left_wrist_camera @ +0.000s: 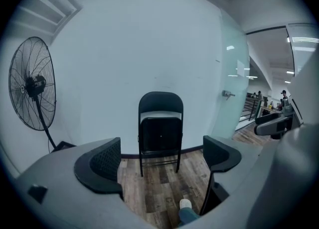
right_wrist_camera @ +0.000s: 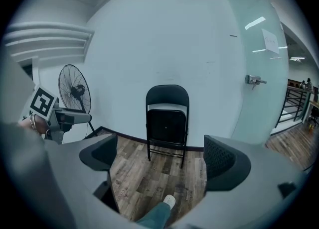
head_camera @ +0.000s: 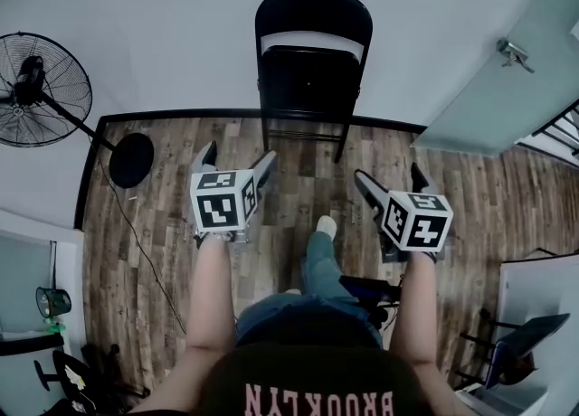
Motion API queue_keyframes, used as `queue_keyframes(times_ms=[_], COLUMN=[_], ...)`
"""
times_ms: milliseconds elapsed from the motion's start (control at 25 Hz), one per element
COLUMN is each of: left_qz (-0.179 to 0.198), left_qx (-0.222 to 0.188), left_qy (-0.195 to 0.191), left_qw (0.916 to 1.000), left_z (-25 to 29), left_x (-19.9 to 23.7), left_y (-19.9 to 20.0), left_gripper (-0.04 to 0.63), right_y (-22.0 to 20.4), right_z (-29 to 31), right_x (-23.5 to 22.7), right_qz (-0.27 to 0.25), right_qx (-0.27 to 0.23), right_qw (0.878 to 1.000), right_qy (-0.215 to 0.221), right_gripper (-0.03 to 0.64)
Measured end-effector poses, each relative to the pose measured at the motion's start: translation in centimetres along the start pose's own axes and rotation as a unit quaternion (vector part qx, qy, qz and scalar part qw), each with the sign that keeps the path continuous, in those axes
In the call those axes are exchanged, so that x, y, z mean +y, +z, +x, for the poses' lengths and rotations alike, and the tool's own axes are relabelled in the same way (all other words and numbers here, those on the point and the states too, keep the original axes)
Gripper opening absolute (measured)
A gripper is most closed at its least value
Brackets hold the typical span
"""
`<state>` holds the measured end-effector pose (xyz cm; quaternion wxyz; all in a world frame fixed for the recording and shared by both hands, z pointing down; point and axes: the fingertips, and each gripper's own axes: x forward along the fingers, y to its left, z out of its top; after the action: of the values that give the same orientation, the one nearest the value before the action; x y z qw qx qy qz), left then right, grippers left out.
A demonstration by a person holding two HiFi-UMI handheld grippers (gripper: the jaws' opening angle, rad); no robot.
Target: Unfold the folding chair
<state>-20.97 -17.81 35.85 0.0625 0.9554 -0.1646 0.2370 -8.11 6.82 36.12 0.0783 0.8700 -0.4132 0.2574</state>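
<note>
Head view first: the folding chair [head_camera: 312, 61] stands folded flat, upright against the white wall [head_camera: 163, 7], with its seat tipped up against the backrest. The task hasn't begun on it. The left gripper [head_camera: 238, 159] and the right gripper [head_camera: 389, 176] are held out level, side by side and both well short of the chair, one aimed toward each side of its frame. That looks like the set-up for a two-handed approach. One shoe [head_camera: 326, 226] is planted on the wood floor [head_camera: 298, 179] between the grippers, toes toward the chair. A pedestal fan [head_camera: 41, 89] stands well off the chair's left, and a door handle [head_camera: 514, 54] is off to its right.

Left gripper view: jaws spread wide with nothing between them, only floor and the chair's legs framed in the gap. The chair is dead ahead and untouched.

Right gripper view: same story. The tongs are spread and empty, the chair is centred between them, and the other gripper is out to the side toward the fan.

My read: a good reach remains to close, then one gripper steadies the backrest while the other pushes the seat down. Whether the chair leans on the wall or stands free, I can't tell from this distance.
</note>
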Motion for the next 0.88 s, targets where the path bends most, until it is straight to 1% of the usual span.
queue_keyframes(times_ms=[600,880], left_qz=[-0.027,-0.034], left_qx=[0.001,0.003], left_qy=[0.028,0.024], left_qw=[0.9992,0.9991], left_z=[17.6,24.2], left_x=[-1.3,-2.9], left_y=[10.8,14.1], left_gripper=[0.514,0.514], right_y=[11.8,15.5], right_z=[15.1,20.2], right_x=[-12.3,-16.4], right_qz=[0.001,0.001], right_qx=[-0.005,-0.020], right_qw=[1.000,0.999], right_qy=[0.021,0.030], right_gripper=[0.543,0.543])
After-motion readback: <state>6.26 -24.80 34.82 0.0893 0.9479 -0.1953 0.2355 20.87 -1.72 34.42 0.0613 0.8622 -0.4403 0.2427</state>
